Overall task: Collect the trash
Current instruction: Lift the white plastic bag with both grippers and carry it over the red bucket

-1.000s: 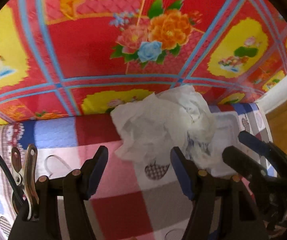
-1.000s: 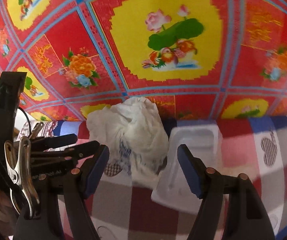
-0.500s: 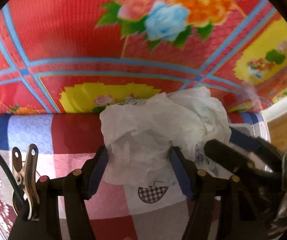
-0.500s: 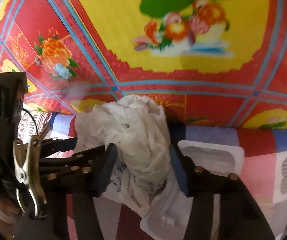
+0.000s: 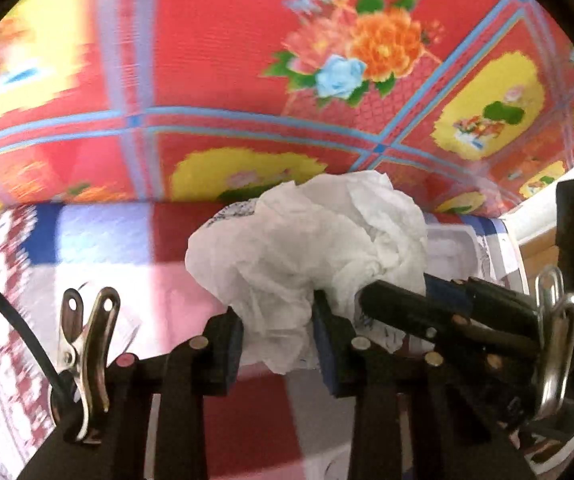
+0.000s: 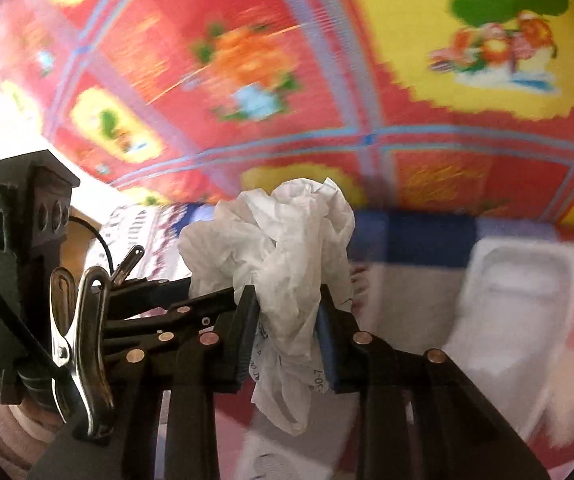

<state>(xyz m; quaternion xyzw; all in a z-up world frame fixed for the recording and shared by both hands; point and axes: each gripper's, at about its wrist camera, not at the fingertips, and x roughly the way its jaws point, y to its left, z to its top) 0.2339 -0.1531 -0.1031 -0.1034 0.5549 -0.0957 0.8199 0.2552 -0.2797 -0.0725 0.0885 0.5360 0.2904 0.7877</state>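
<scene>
Listing by size, largest first: floral mat (image 5: pixel 223 68), red with yellow panels, filling the field beyond both grippers, evidently the floor below the work surface. Checked cloth (image 5: pixel 99 248), under both tools, bearing the trash; its far edge runs just ahead of the fingertips. White tray (image 6: pixel 523 292), a shallow plastic piece lying on the cloth to the right of the right gripper, well clear of its jaws; probably further trash, untouched. Crumpled bag (image 5: pixel 311 248), thin white plastic with some print, bunched into a wad; it sits directly between the fingers of both tools and bulges above them. Left gripper (image 5: pixel 277 340): jaws narrow and closing, pads pressing the wad's lower left part. Right gripper (image 6: pixel 285 320): jaws narrow and closing, pads pinching the wad's other side, a loose tail hanging below. Both tools meet at the wad, the right one's fingers crossing in at the left one's right; a double pinch likely serves to compact the slack plastic for lifting.
</scene>
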